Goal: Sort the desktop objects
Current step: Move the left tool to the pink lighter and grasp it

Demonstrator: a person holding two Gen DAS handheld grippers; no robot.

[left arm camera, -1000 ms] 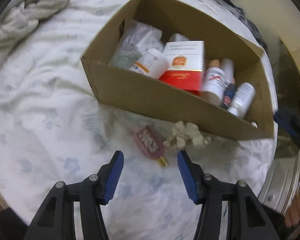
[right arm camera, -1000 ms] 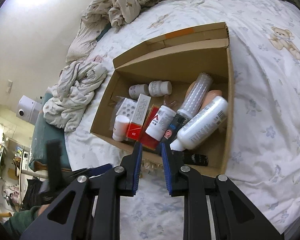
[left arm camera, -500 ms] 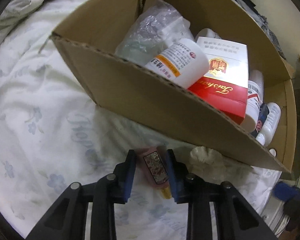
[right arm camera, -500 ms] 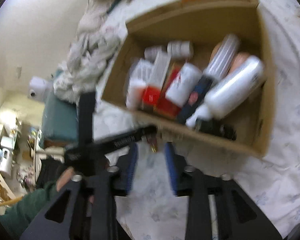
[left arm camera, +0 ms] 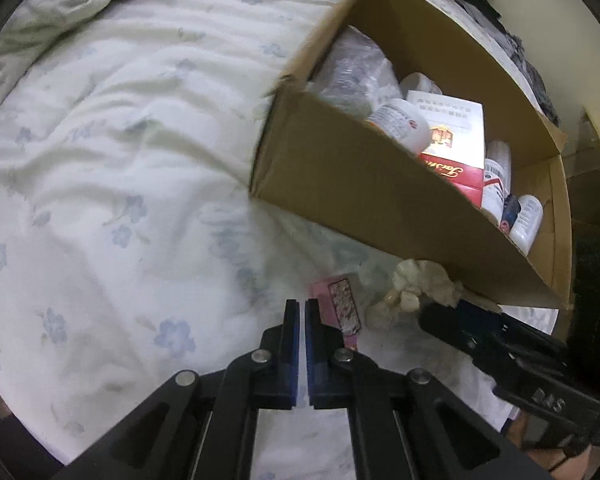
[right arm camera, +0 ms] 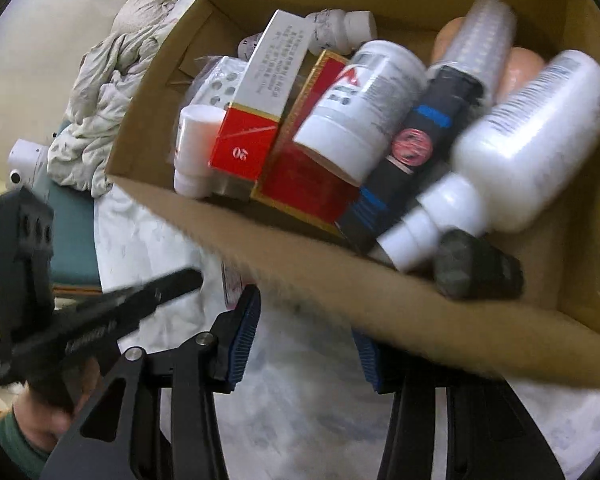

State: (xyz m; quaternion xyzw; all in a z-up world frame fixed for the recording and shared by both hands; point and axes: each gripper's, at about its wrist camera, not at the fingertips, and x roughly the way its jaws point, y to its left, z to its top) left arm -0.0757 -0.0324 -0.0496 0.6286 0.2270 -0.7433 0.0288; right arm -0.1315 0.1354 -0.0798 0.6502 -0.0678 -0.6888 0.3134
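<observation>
Left gripper (left arm camera: 302, 308) now closed, pink tube (left arm camera: 340, 312) slipped beside.

You are working over a bed (left arm camera: 100, 152) covered in a white sheet printed with faint blue flowers. Ahead and to the right of your left hand-held gripper (left arm camera: 302, 312), a cardboard box (left arm camera: 364, 192) sits directly on the sheet. Just beyond that gripper's tips and slightly right, a small pink packet (left arm camera: 340, 308) lies flat on the bed. Right of the packet, against the foot of the box wall, rests a crumpled white wad (left arm camera: 416, 284). Far ahead to the left, rumpled pale bedding (left arm camera: 60, 8) is heaped on the bed.
</observation>
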